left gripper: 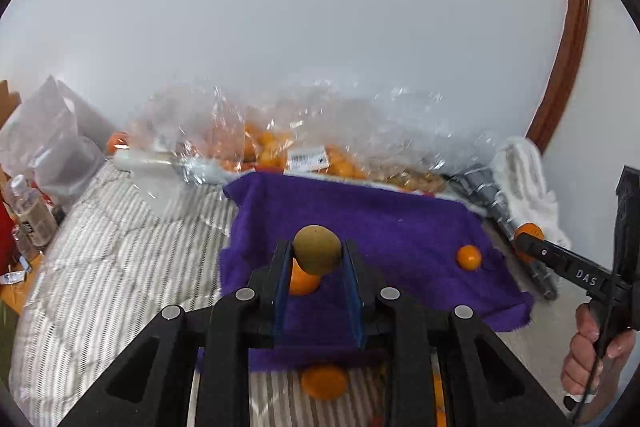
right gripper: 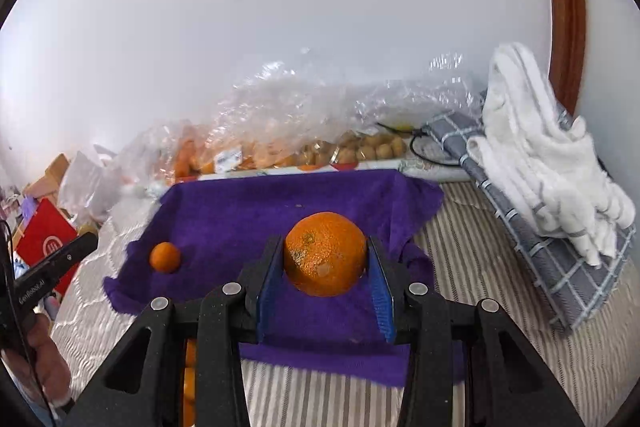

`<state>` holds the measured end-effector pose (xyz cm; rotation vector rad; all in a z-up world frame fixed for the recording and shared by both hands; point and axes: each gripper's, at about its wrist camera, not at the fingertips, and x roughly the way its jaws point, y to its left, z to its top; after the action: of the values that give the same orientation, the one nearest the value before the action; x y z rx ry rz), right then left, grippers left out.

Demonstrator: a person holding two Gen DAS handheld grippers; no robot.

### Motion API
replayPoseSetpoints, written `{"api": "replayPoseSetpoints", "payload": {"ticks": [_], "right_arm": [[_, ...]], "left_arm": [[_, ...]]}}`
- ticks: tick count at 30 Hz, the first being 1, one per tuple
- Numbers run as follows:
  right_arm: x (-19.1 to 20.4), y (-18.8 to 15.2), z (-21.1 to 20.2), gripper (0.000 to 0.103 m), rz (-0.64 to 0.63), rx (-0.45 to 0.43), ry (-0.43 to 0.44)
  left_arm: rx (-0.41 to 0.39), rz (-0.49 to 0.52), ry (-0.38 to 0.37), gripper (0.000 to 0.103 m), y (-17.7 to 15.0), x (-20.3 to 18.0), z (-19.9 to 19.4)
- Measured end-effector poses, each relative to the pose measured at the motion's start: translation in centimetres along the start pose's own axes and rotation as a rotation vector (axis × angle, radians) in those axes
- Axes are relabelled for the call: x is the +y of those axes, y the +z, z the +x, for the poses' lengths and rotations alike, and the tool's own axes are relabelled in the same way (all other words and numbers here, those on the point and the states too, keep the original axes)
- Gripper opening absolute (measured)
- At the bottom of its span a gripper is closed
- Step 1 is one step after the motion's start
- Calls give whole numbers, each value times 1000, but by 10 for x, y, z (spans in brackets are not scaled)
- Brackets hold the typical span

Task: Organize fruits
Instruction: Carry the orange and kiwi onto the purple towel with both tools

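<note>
**Two fruits held above the purple towel**

The left hand-held gripper [left gripper: 317, 259] clamped a brownish-green fruit [left gripper: 317, 249], and the right hand-held gripper [right gripper: 325, 261] gripped an orange [right gripper: 325, 253], both over the purple towel [right gripper: 248, 211] on the bed. A small orange [right gripper: 165, 257] lay loose there. Round, firm fruit probably rolls easily; grasp across the middle.
</note>
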<state>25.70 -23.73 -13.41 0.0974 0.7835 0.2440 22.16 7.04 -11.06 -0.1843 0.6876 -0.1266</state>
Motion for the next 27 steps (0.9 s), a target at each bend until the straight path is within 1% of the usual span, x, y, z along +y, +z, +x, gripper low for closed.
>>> {"api": "replayPoseSetpoints", "payload": {"ticks": [4,7,9,14,21,23,27], "right_arm": [[-9,-17,30,41,16,53,13],[-9,-25,45,41,8,97,-23],[-7,-28,48,41,-7,105,-28],[-8,-34,50,41,-25,111,-45],[-11,-40,64,41,-17,151,-78],[-8,-41,65,41,-38,146,-92],[-2,-43,67,41,-66,148,-100]], "left_arm": [[50,22,38,24,-17,3,26],[89,7,22,24,-22,3,37],[90,10,31,24,-25,1,40],[107,55,50,24,-31,-7,45],[135,33,74,24,-30,-2,51],[149,33,79,24,-31,-1,53],[151,49,96,24,-32,-4,54]]}}
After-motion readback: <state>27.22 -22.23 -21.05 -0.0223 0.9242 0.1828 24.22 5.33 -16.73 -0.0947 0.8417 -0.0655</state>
